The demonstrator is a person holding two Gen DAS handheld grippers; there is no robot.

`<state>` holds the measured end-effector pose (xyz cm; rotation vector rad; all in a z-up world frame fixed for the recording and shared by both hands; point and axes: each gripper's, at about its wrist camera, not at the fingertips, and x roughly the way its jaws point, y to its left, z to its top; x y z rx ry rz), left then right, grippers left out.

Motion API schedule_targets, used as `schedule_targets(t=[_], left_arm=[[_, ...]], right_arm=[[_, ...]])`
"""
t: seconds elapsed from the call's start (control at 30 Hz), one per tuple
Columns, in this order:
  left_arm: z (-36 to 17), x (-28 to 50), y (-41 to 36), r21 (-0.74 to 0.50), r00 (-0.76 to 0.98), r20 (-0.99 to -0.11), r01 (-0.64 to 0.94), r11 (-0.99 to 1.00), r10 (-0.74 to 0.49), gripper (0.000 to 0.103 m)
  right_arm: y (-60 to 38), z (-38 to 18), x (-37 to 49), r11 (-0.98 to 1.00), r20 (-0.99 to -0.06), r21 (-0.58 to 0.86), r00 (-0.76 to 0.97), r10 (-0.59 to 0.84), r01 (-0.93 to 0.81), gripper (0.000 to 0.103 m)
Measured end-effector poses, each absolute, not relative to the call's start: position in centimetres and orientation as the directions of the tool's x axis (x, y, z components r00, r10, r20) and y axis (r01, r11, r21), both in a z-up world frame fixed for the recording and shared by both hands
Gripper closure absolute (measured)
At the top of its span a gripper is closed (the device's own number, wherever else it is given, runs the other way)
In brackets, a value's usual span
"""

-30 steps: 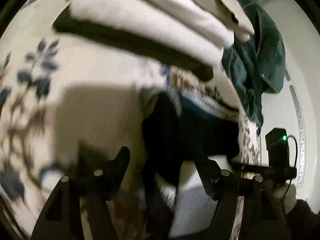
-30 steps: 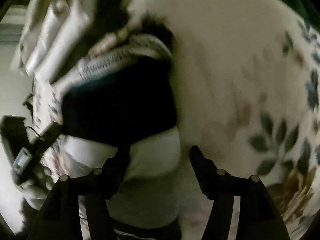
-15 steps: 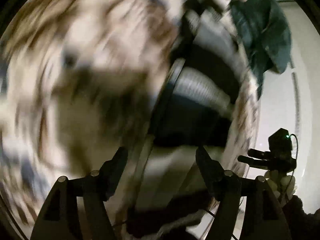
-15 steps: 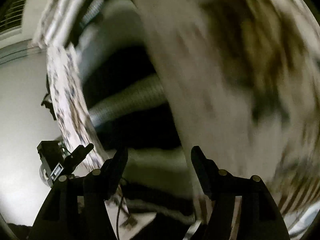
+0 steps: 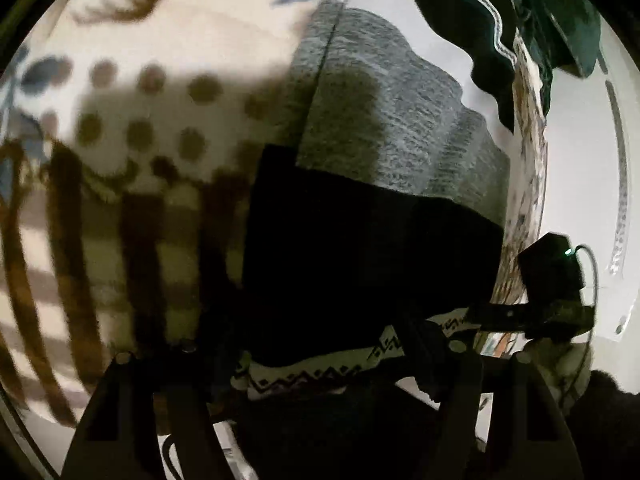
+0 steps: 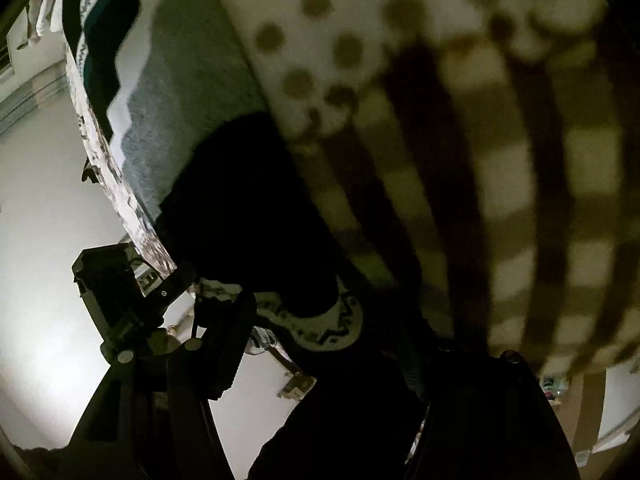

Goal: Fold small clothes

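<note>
A knitted sweater (image 5: 380,184), banded grey, black and patterned white, is lying along the edge of a bed covered by a dotted and striped sheet (image 5: 132,128). Both the left gripper (image 5: 308,344) and the right gripper (image 6: 332,344) are hanging over its patterned end, jaws spread, gripping nothing.

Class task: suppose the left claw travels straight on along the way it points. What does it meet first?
Most likely the black band of the knitted grey, black and white garment, lying between the left claw fingers' line; depth is unclear.
</note>
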<state>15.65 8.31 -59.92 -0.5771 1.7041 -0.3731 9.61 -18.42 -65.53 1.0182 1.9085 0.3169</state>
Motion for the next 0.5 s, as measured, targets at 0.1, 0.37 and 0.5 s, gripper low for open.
schedule_targets(t=[0.1, 0.37, 0.5], left_arm=[[-60.0, 15.6, 8.9, -0.57, -0.125, -0.794, -0.187, 0.8, -0.595, 0.033], [-59.3, 13.2, 10.8, -0.583, -0.088, -0.791, -0.194, 0.789, -0.606, 0.061], [-59.7, 12.4, 11.4, -0.61, -0.062, -0.766, -0.241, 0.755, -0.639, 0.064]], right_arm=[[-17.2, -66.2, 9.9, 0.601, -0.584, 0.601, -0.224, 0.78, 0.526, 0.035], [-15.0, -65.1, 10.2, 0.61, -0.581, 0.643, -0.225, 0.782, 0.463, 0.056], [-14.1, -66.1, 10.4, 0.587, -0.557, 0.656, -0.221, 0.8, 0.475, 0.056]])
